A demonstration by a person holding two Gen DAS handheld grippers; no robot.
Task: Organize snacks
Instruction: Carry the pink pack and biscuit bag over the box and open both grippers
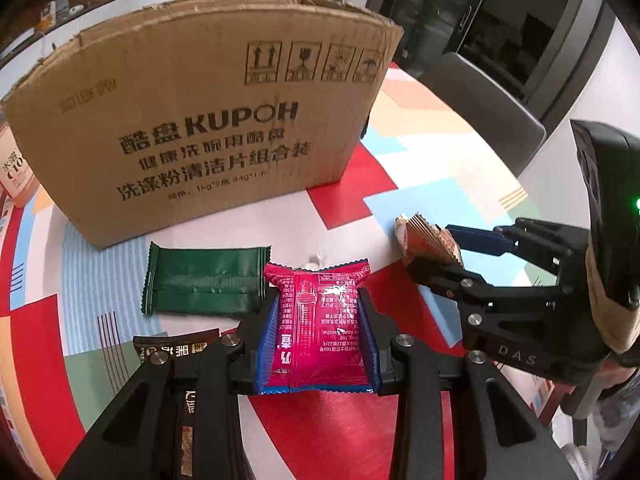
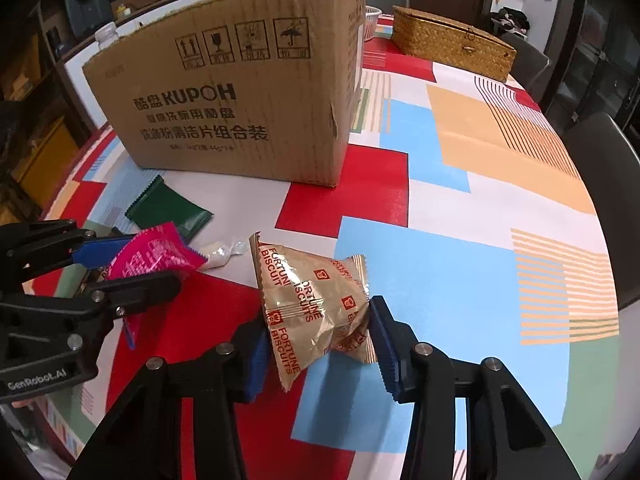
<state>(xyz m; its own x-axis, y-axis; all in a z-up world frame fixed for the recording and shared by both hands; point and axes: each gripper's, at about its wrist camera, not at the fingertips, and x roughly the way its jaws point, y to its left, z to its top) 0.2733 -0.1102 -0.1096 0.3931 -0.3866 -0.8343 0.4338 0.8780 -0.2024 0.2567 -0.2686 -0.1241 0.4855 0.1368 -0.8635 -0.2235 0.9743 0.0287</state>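
Cardboard box [image 2: 240, 92] at table's [image 2: 460, 200] rear, flat packet [image 1: 204, 282] before it, woven case [image 2: 452, 42] behind right.

Both wrist cams sit low and close over the table [image 1: 420, 120], facing the cardboard box [image 1: 200, 120]. Left cam looks at its front face square-on; right cam sits further right, seeing its front-right corner. Shared: box, green packet [image 2: 170, 212], each other's claw.

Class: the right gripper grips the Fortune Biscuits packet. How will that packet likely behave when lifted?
The Fortune Biscuits packet probably weighs little: it looks air-puffed. Its crinkled film dents between the right gripper's pads, so it may sag. Biscuits inside could crack if squeezed.
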